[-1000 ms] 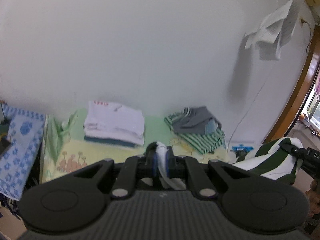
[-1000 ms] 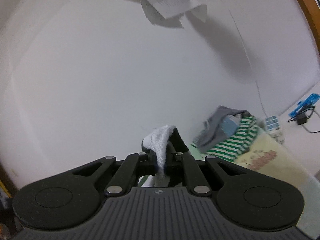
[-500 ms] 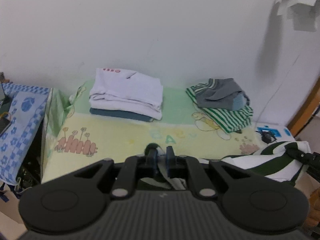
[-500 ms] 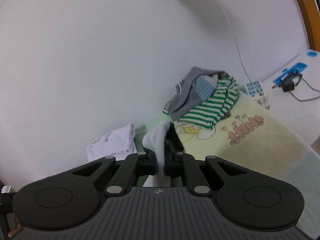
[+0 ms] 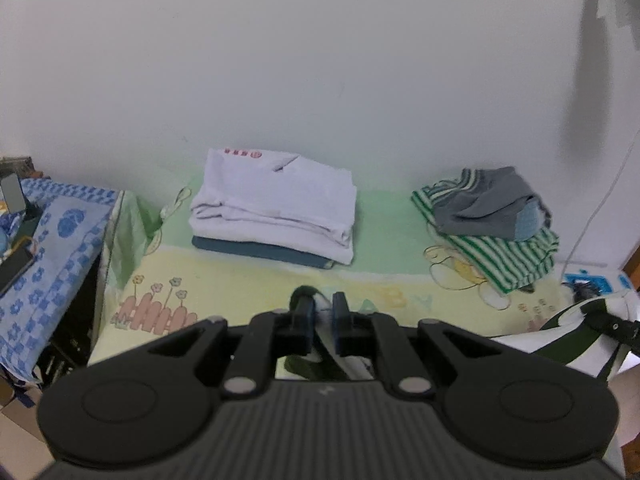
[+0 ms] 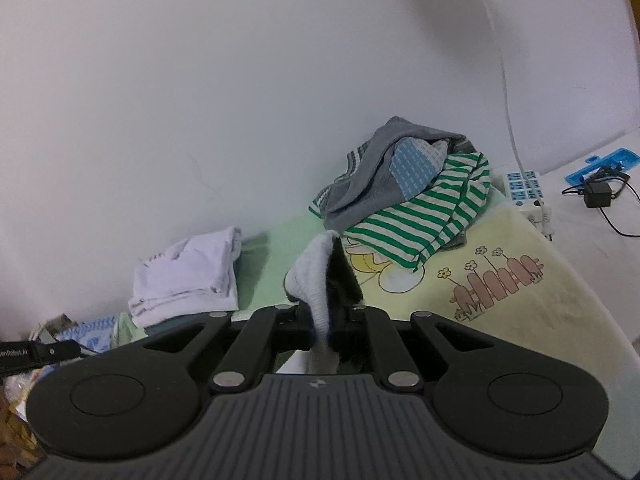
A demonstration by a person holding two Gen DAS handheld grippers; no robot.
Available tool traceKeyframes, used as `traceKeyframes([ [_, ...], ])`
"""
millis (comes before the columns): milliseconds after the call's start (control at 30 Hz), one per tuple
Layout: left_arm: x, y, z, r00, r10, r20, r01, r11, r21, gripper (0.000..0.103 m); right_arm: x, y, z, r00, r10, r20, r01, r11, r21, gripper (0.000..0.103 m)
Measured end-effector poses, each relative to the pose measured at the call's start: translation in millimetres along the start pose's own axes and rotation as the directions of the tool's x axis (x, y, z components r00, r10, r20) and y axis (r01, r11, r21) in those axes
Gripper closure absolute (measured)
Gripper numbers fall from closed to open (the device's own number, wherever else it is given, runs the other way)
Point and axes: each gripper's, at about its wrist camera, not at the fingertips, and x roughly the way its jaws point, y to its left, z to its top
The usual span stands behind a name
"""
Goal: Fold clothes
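Both the left gripper and right gripper have fingers pinching a green-and-white striped garment; next, I judge, spreading it flat on the cartoon-print bed sheet.

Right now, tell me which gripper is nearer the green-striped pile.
Right. The right gripper, clamping the garment, sits short of the green-striped pile; the left gripper faces the white stack, the pile off to its right.

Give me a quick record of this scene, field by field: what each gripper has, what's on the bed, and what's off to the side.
left gripper: shut on green and white garment
right gripper: shut on the same garment
folded stack: white on dark blue, by the wall
unfolded pile: grey over green stripes
surface: cartoon-print sheet
side: power strip
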Motion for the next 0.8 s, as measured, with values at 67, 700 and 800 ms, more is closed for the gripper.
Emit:
traceKeyframes([
  [67,10.9,-2.9,2.3,1.0,0.024,-0.018,-0.024,1.0,-0.004,0.097,10.6,-2.9,1.0,1.0,-0.006,-0.013,0.006,1.0,-0.004,0.097],
  [700,90.9,-25.4,9.8,0.981,0.182,-0.06,-0.177,0.98,0.09,0.094,84.7,-15.8,7.9,0.996,-0.049,-0.07,0.045,0.997,-0.056,0.097],
  [800,105.7,-26.9,13.9,0.982,0.174,-0.07,-0.165,0.98,0.112,0.094,96.1,-16.9,6.7,0.994,-0.073,-0.077,0.069,0.996,-0.051,0.097],
])
